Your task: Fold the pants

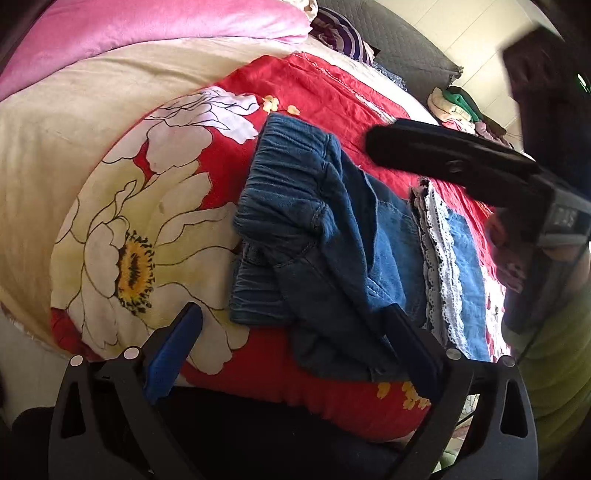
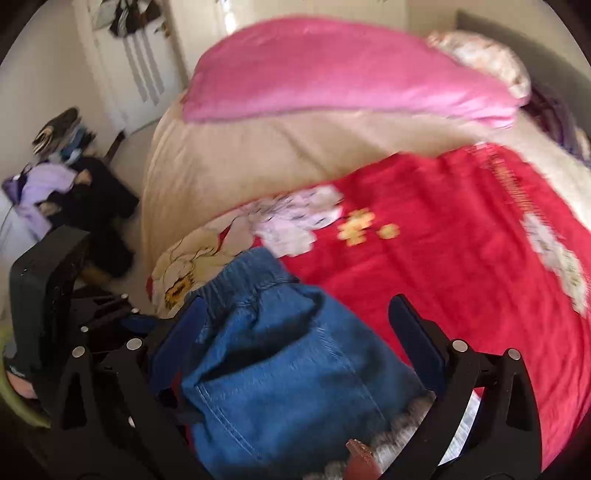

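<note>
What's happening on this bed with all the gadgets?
A person is folding blue denim pants on a red floral blanket, using a pair of tongs in each hand. The left tongs and the right tongs both stand open, gripping nothing. The pants lie bunched and partly folded, lace-trimmed hems showing.

Pants (image 1: 317, 236): on floral quilt (image 1: 155, 221), waistband toward pillows
Pillow (image 1: 155, 33): behind quilt, far end
Clothes pile (image 1: 458, 107): beyond quilt's right edge
</note>
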